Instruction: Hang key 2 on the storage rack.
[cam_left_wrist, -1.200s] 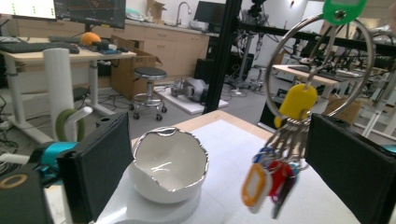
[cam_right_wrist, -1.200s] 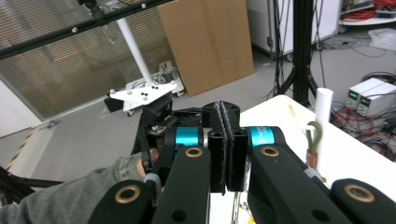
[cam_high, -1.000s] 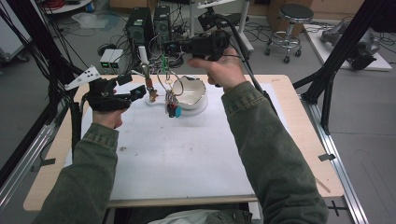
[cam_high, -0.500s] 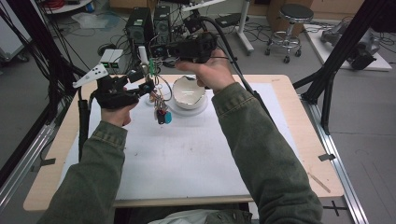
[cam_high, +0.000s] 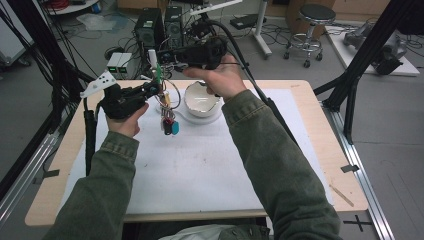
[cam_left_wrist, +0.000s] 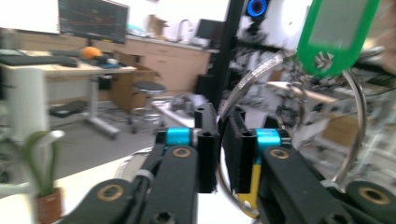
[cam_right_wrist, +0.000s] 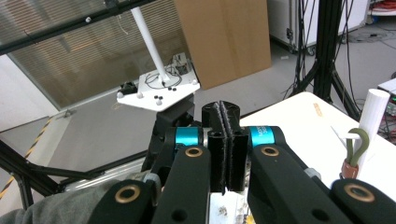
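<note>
A metal key ring (cam_left_wrist: 358, 116) carries a green tag (cam_left_wrist: 336, 32) at its top, and a bunch of red, yellow and teal tags (cam_high: 170, 125) hangs from it just above the white mat. My left gripper (cam_high: 156, 89) has just been closing, and its jaws (cam_left_wrist: 221, 114) now pinch the ring's wire. My right gripper (cam_high: 162, 56) hovers higher, above a white bowl (cam_high: 202, 100), and points left. Its pads (cam_right_wrist: 223, 107) are pressed together with nothing visible between them. I cannot tell whether it touches the ring.
The bowl stands on a white plate (cam_high: 220, 118) on the mat (cam_high: 200, 170) that covers the wooden table (cam_high: 310, 87). A white post (cam_right_wrist: 376, 116) and a small green hook (cam_right_wrist: 357, 140) in a brown base stand near the far-left edge. Computers and cables lie on the floor beyond.
The left jaws have closed onto the ring wire. The right hand and the hanging tags have drifted a little left, away from the bowl.
</note>
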